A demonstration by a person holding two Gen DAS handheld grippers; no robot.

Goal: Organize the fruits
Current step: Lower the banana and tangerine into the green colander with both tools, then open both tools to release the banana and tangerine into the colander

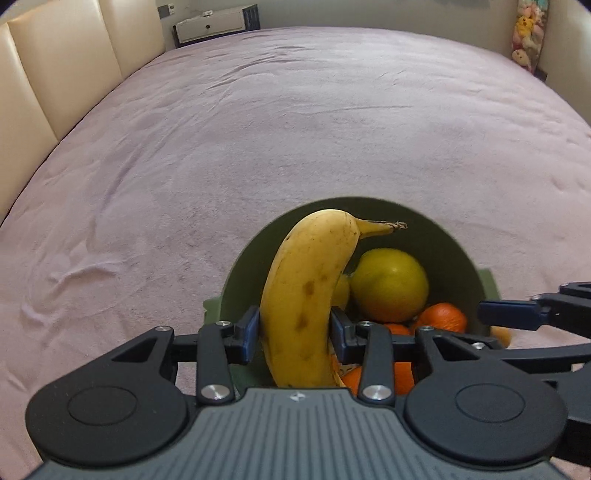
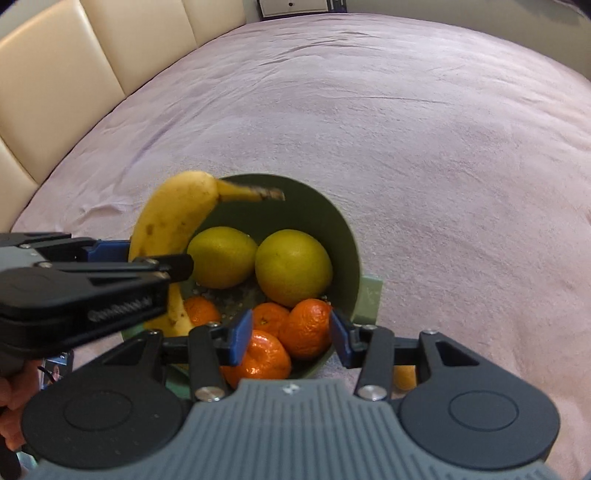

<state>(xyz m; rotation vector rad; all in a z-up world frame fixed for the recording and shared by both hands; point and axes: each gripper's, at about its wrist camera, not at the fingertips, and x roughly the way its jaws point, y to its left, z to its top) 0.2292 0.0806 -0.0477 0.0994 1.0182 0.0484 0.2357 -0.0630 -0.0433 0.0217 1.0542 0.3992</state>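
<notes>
Black plastic on the left gripper [image 2: 122,258], seen side-on from the right wrist view, carries raised lettering, too blurred to read. A small white emblem sits on each grey ribbed gripper body, and no other writing shows.

At far left a cream padded headboard [image 1: 44,74] borders the pale pink bedspread [image 1: 295,129]; a white drawer unit [image 1: 210,24] stands beyond it, and soft toys [image 1: 528,33] hang at the far right.

On the bedspread the green bowl [image 2: 332,221] holds two yellow-green citrus fruits [image 2: 293,266] and several mandarins [image 2: 308,326]. The left gripper's blue pads clamp the banana [image 1: 306,295] about midway along it, holding it upright over the bowl's left side, stem tilted over the fruit.

The right gripper [image 2: 291,334] hovers over the bowl's near edge with a mandarin between its blue fingers [image 2: 242,338]; whether the pads press on it cannot be told.

Only the right wrist view shows both citrus fruits whole, the banana's lower end down in the bowl, a hand [image 2: 14,406] at its left edge, and an orange fruit [image 2: 404,376] outside the bowl. In the left wrist view the banana hides most of one citrus fruit.
</notes>
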